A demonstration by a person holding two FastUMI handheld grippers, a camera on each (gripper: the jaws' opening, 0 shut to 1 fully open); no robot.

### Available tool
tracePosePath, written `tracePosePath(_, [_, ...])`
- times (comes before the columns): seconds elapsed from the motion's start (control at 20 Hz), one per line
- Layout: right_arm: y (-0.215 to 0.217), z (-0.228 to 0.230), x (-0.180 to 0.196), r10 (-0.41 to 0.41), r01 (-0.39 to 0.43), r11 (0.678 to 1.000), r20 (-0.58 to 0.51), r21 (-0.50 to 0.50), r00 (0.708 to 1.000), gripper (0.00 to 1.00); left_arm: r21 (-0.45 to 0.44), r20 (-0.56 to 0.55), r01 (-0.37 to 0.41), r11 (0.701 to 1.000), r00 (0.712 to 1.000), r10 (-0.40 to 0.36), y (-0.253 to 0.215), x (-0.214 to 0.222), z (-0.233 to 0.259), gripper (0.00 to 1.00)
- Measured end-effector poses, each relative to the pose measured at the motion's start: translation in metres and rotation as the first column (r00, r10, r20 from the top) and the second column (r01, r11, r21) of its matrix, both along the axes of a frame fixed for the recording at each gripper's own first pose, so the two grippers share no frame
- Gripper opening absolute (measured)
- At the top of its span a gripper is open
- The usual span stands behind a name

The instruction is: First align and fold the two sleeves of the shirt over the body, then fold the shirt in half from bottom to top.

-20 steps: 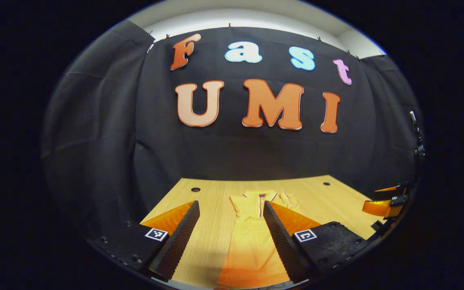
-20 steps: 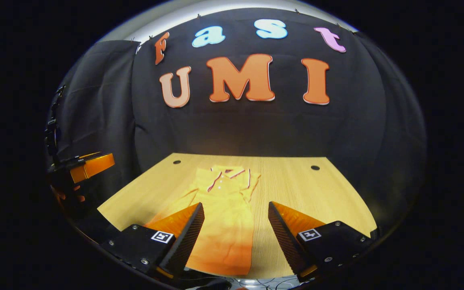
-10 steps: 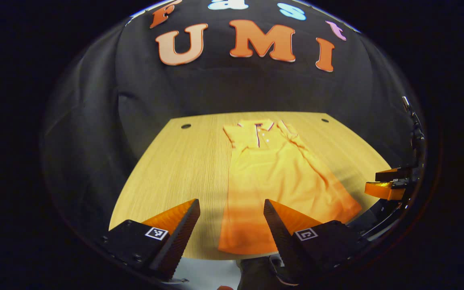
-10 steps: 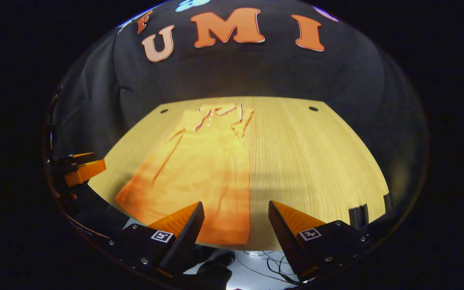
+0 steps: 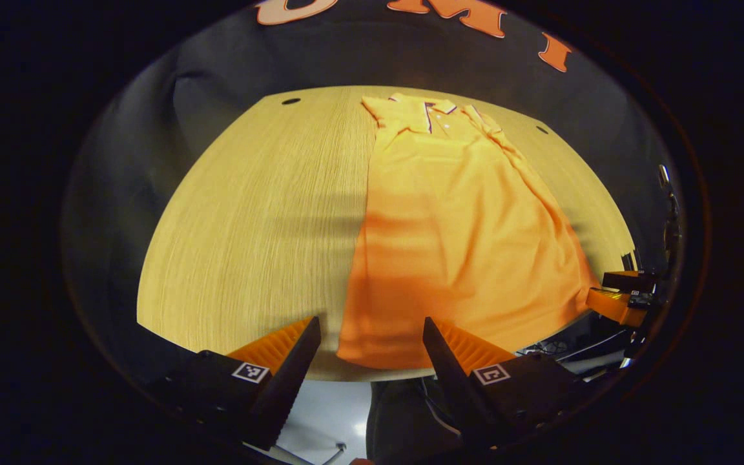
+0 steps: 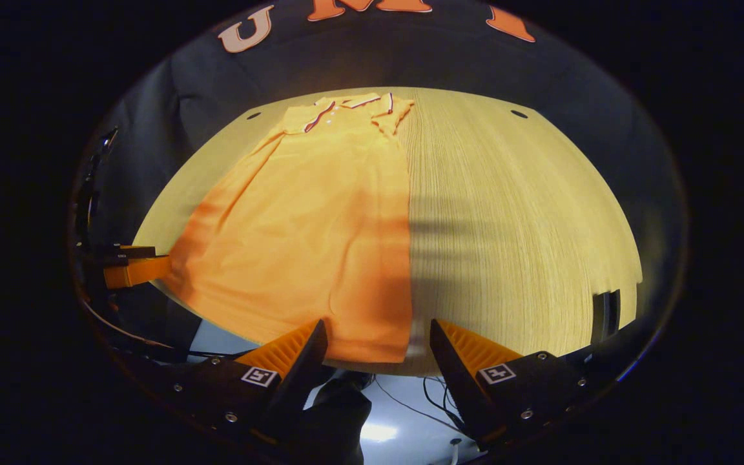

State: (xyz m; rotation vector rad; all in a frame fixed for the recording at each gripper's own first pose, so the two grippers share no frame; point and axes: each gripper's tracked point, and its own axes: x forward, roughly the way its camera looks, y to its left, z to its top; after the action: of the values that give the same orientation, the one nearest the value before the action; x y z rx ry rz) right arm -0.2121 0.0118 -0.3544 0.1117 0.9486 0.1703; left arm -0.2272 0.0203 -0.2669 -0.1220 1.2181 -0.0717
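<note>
An orange polo shirt point(image 5: 456, 226) lies flat on the wooden table point(image 5: 249, 226), its collar point(image 5: 430, 110) at the far side and its hem at the near edge. It forms a long narrow shape, wider toward the hem. My left gripper point(image 5: 371, 321) hangs open over the hem's left corner with nothing between its fingers. In the right gripper view the shirt point(image 6: 320, 213) fills the left half of the table point(image 6: 527, 219). My right gripper point(image 6: 378, 324) is open over the hem's right corner. Each view also catches the other gripper point(image 5: 624, 294) point(image 6: 130, 265) at its side.
Small round holes point(image 5: 290, 101) point(image 6: 518, 113) mark the table's far corners. Below the near edge I see pale floor with cables point(image 6: 411, 407). A dark clamp-like piece point(image 6: 606, 314) sits on the table's right edge. Black cloth walls close the booth behind and at both sides.
Both views have tipped downward from the back wall onto the table. The shirt's hem and the table's near edge now sit between each gripper's fingers. Both grippers stay open.
</note>
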Motion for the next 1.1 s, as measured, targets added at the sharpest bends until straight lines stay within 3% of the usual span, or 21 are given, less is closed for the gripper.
tracePosePath(0.15, [0.007, -0.011, -0.005, 0.007, -0.006, 1.0, -0.075, 0.009, 0.997, 0.94, 0.013, -0.101, -0.007, 1.0, 0.995, 0.008, -0.002, -0.008, -0.026, 0.99])
tracePosePath(0.2, [0.002, -0.001, -0.002, -0.008, 0.008, 1.0, -0.05, -0.006, 0.999, 0.92, 0.024, -0.092, 0.003, 1.0, 0.996, -0.001, -0.002, -0.004, -0.03, 0.99])
tracePosePath(0.25, [0.003, -0.011, -0.006, -0.006, 0.005, 1.0, -0.068, -0.019, 0.998, 0.83, 0.03, -0.109, 0.016, 0.999, 0.994, -0.013, -0.004, 0.0, -0.028, 0.98])
tracePosePath(0.45, [0.004, -0.016, -0.01, 0.005, -0.012, 0.999, -0.17, -0.041, 0.985, 0.72, 0.019, -0.136, 0.065, 0.998, 0.989, -0.062, -0.008, 0.006, -0.029, 0.96])
tracePosePath(0.5, [0.002, -0.018, -0.008, 0.014, -0.026, 0.998, -0.2, -0.056, 0.98, 0.72, 0.009, -0.123, 0.057, 0.998, 0.991, -0.056, -0.01, 0.01, -0.029, 0.69])
tracePosePath(0.55, [-0.016, -0.016, -0.007, -0.065, 0.053, 0.996, -0.193, -0.071, 0.979, 0.75, 0.011, -0.132, 0.043, 0.999, 0.99, -0.041, -0.011, 0.01, -0.029, 0.42])
tracePosePath(0.6, [-0.014, -0.011, -0.01, -0.137, 0.135, 0.991, -0.214, -0.024, 0.967, 0.43, 0.019, -0.138, 0.04, 0.999, 0.99, -0.037, -0.011, 0.01, -0.031, 0.14])
tracePosePath(0.65, [-0.008, -0.015, -0.005, -0.128, 0.13, 0.992, -0.213, -0.004, 0.969, 0.11, 0.024, -0.143, 0.061, 0.998, 0.988, -0.057, -0.012, 0.009, -0.03, 0.15])
tracePosePath(0.75, [-0.001, -0.018, -0.007, -0.098, 0.112, 0.993, -0.257, 0.039, 0.961, 0.13, 0.004, -0.155, 0.087, 0.996, 0.984, -0.085, -0.017, 0.01, -0.029, 0.14])
tracePosePath(0.8, [0.002, -0.016, -0.01, -0.085, 0.107, 0.992, -0.271, 0.064, 0.959, 0.13, -0.009, -0.157, 0.112, 0.994, 0.981, -0.112, -0.019, 0.011, -0.031, 0.02])
tracePosePath(0.85, [0.003, -0.022, -0.003, -0.098, 0.121, 0.99, -0.255, 0.079, 0.962, 0.12, -0.028, -0.154, 0.1, 0.995, 0.983, -0.103, -0.019, 0.012, -0.028, 0.02])
tracePosePath(0.9, [0.0, -0.003, -0.01, -0.107, 0.132, 0.988, -0.246, 0.086, 0.963, 0.05, -0.048, -0.168, 0.08, 0.996, 0.982, -0.087, -0.018, 0.011, -0.027, 0.02])
tracePosePath(0.95, [0.012, -0.012, -0.012, -0.059, 0.095, 0.988, -0.271, 0.119, 0.961, 0.01, -0.058, -0.171, 0.064, 0.996, 0.983, -0.073, -0.018, 0.011, -0.027, 0.02])
tracePosePath(1.0, [0.008, -0.011, -0.007, -0.091, 0.118, 0.988, -0.248, 0.097, 0.964, 0.0, -0.066, -0.168, 0.05, 0.997, 0.984, -0.06, -0.016, 0.012, -0.025, 0.02])
tracePosePath(1.1, [0.011, -0.007, -0.006, -0.073, 0.101, 0.99, -0.254, 0.098, 0.964, 0.0, -0.07, -0.154, 0.055, 0.996, 0.986, -0.065, -0.014, 0.014, -0.018, 0.02])
